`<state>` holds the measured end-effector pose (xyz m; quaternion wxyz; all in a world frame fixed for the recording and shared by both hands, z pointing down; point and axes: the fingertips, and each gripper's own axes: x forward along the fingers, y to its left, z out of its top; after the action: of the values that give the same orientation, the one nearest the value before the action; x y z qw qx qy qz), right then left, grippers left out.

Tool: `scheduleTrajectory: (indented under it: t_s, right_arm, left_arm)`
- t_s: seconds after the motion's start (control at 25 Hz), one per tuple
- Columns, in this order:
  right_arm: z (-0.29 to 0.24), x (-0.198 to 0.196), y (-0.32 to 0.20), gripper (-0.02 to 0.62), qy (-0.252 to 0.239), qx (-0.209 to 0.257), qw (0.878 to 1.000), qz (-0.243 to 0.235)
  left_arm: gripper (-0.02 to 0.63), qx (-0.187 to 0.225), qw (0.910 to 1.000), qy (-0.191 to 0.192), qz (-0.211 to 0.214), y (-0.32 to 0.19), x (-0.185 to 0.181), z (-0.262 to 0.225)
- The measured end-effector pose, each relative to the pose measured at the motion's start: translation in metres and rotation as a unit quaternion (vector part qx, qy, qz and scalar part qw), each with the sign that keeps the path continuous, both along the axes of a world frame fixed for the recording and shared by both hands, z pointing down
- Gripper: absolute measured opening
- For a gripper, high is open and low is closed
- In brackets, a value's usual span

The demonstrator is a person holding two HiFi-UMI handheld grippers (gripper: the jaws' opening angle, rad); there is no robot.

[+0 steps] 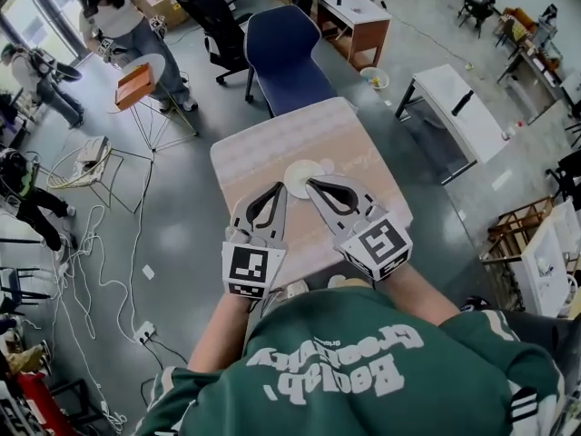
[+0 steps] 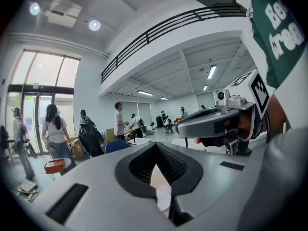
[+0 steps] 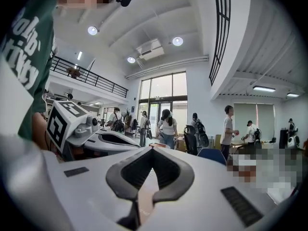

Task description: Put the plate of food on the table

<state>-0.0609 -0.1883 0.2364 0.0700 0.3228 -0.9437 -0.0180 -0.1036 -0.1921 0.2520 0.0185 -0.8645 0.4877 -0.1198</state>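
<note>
A small white plate (image 1: 302, 172) with pale food on it lies on the pinkish-beige table (image 1: 263, 148), near its middle. Both grippers hover over the near half of the table, pointing away from me toward the plate. The left gripper (image 1: 280, 187) is shut, its tip at the plate's near left rim. The right gripper (image 1: 310, 183) is also shut, its tip at the near right rim. Whether either tip touches the plate cannot be told. Through the left gripper (image 2: 155, 145), a white patch of plate (image 2: 163, 197) shows below the jaws. The right gripper (image 3: 151, 147) shows only table through its jaws.
A blue chair (image 1: 286, 57) stands at the table's far edge, a black office chair (image 1: 213, 16) behind it. A white table (image 1: 458, 107) is to the right, and a wooden rack (image 1: 513, 234) lower right. Cables (image 1: 100, 271) trail on the floor at left, near several people.
</note>
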Motion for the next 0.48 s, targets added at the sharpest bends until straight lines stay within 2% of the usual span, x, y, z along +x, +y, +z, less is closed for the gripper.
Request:
scheduleTrajectory:
  t_s: [0.48]
  right_arm:
    - [0.0079,-0.0017,0.0032,0.015,0.028,0.015,0.999,0.003]
  left_arm:
    - [0.008,0.043,0.9966,-0.068,-0.019,0.0101,-0.0031,0.0022]
